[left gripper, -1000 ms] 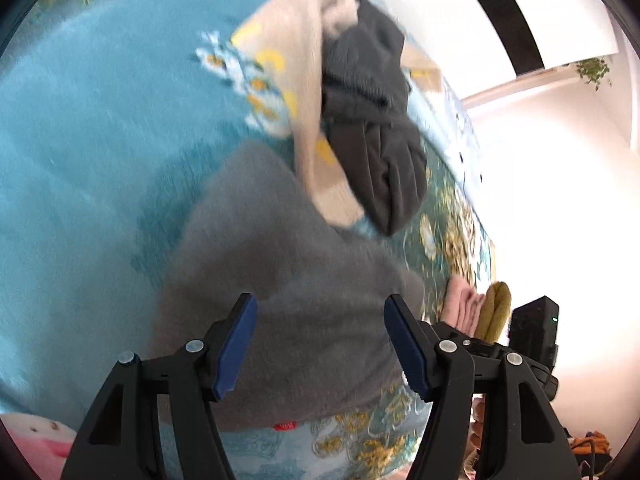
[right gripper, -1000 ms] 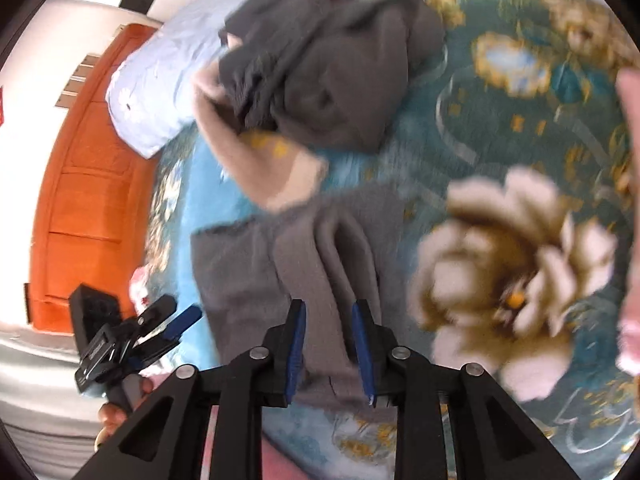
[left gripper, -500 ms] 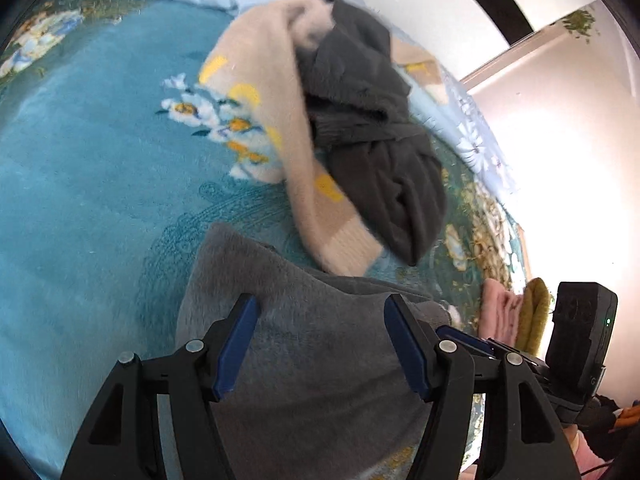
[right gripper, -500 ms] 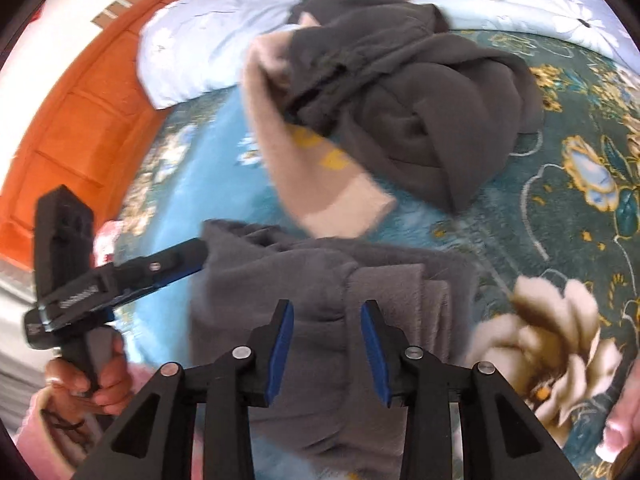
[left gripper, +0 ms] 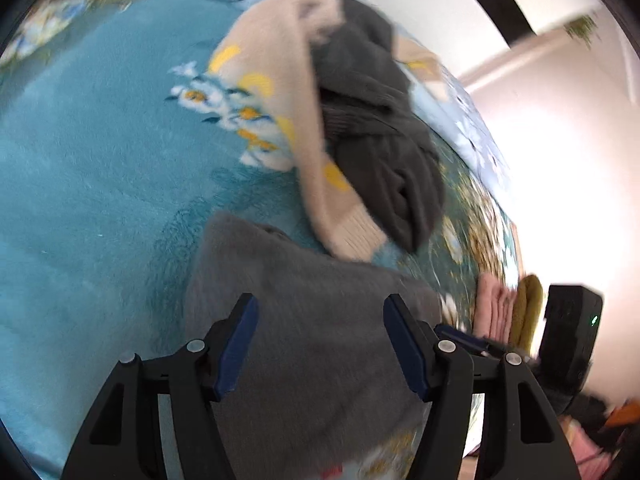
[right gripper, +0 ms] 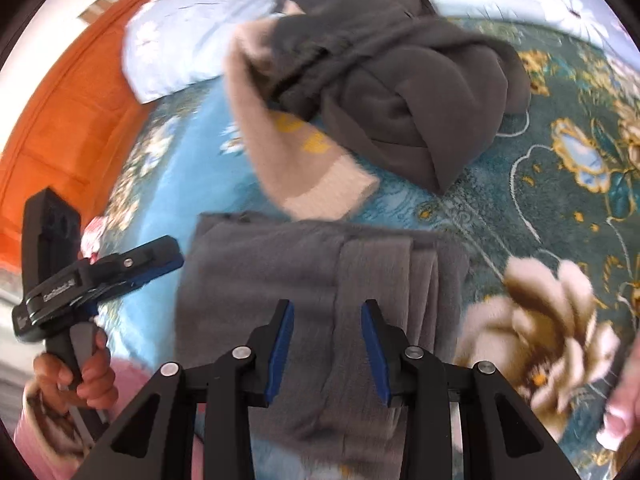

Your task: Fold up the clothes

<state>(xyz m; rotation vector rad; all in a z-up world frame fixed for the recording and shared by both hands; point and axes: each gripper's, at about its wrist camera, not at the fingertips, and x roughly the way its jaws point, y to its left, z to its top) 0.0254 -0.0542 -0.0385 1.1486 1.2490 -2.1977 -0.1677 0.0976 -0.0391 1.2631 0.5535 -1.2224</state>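
A folded grey fleece garment (left gripper: 316, 320) lies flat on the blue floral bedspread; it also shows in the right wrist view (right gripper: 304, 264). My left gripper (left gripper: 320, 340) is open and empty, held above its near part. My right gripper (right gripper: 327, 344) is open and empty over a folded strip of the same garment. The left gripper also shows in the right wrist view (right gripper: 132, 268), beside the garment's left edge. Behind the garment lies a heap: a beige sweater with yellow marks (left gripper: 276, 92) (right gripper: 280, 144) under a dark grey garment (left gripper: 376, 128) (right gripper: 400, 92).
The bedspread (left gripper: 80, 152) (right gripper: 560, 168) spreads around the clothes. A light blue pillow (right gripper: 172, 44) and an orange wooden headboard (right gripper: 60, 92) stand at the back left. Folded pink and mustard items (left gripper: 508, 312) lie at the right edge of the bed.
My right gripper has opened wider and let go of the grey fold, which now lies flat. Both grippers have drawn back a little from the garment.
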